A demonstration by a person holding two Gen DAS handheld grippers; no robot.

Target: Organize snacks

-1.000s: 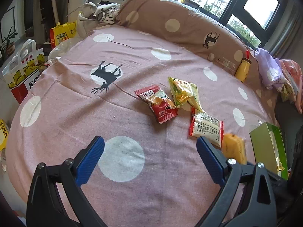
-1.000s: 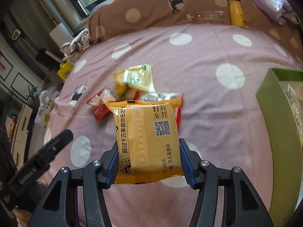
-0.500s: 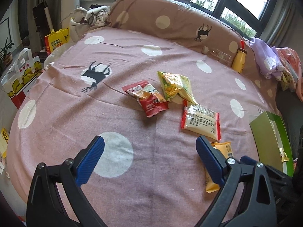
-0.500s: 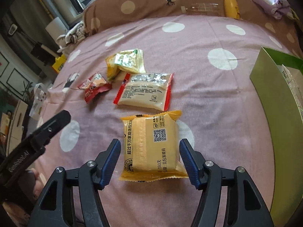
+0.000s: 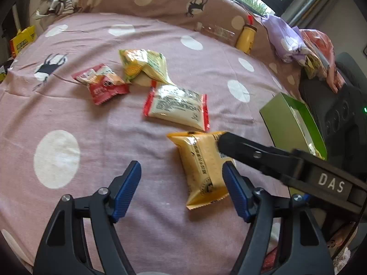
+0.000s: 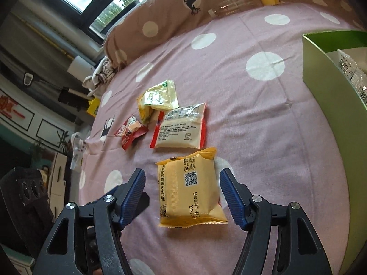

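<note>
My right claw [image 6: 182, 191] stands spread around the yellow snack packet [image 6: 189, 189], lying mid-bed; my left claw [image 5: 181, 189], jaws just narrowed, is empty. Next, I judge: regrip, carry to the green box [image 6: 325, 73].

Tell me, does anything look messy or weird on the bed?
Four snack packets lie scattered on the bedspread instead of in the green box. The yellow-green packet overlaps the red-and-white packet. Nothing looks torn or spilled.
</note>
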